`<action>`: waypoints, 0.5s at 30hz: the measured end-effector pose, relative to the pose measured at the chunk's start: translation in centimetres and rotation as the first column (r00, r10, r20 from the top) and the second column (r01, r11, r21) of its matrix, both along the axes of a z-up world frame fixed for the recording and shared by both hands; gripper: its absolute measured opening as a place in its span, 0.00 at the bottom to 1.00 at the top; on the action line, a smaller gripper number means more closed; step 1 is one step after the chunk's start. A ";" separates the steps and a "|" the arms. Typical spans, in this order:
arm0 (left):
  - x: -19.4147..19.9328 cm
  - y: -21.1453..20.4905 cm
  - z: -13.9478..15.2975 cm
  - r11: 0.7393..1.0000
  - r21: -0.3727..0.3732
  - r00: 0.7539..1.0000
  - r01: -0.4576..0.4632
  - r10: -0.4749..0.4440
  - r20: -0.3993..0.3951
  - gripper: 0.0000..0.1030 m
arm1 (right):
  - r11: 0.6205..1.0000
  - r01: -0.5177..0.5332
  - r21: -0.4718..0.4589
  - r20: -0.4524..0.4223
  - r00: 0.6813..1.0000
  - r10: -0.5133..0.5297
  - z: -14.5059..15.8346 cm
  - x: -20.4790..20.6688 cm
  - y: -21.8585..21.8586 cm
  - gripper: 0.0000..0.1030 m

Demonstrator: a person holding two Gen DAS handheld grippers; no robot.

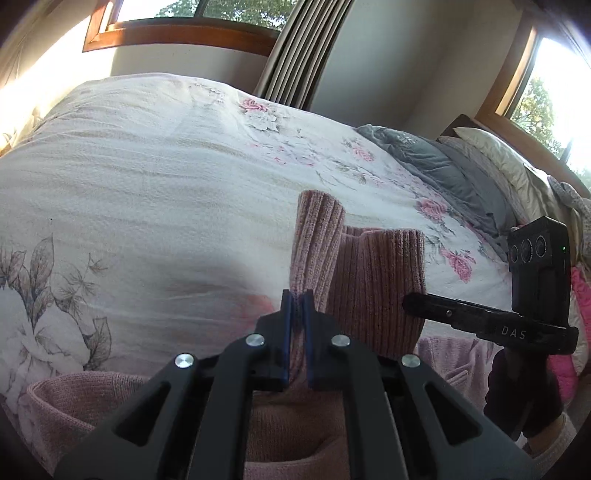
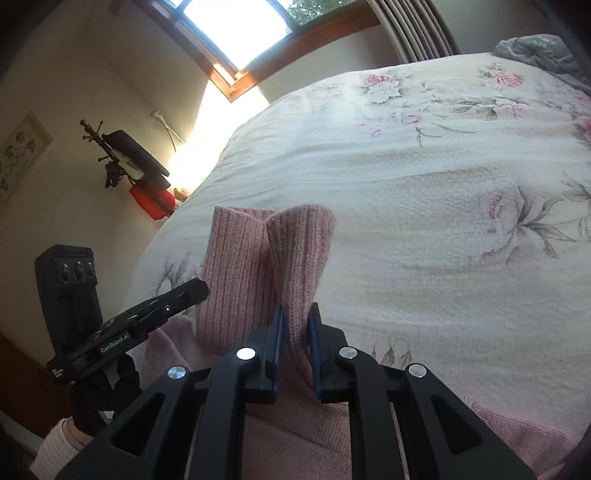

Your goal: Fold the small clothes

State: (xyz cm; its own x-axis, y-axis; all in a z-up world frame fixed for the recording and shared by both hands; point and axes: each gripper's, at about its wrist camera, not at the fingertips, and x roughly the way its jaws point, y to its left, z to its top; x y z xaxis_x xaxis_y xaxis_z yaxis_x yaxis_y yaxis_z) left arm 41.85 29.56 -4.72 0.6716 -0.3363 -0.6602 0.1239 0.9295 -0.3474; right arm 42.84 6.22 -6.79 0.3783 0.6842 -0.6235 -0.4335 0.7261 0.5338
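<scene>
Both our tools, left tool (image 1: 297, 295) and right tool (image 2: 296, 310), pinch the pink knit garment (image 1: 373, 280); thin bites risk slipping.

Your light is daylight from the windows (image 1: 192, 11), blown out to white glare there and on the wall (image 2: 207, 140). The bedspread (image 1: 147, 177) reads bright; nearer fabric sits in soft shadow. Fisheye bends everything, and your corners go black.
</scene>
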 end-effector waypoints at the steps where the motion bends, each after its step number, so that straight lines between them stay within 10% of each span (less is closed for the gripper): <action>1: -1.0 -0.1 0.3 1.000 -0.007 1.000 0.018 -0.018 0.014 0.04 | 1.000 -0.019 -0.012 0.015 1.000 0.019 0.6 -1.0 -0.1 0.12; 15: -13.0 3.9 -3.7 0.993 -0.004 0.991 0.118 -0.118 -0.070 0.07 | 0.957 -0.210 -0.202 0.004 0.976 0.216 -1.6 -12.5 -2.4 0.27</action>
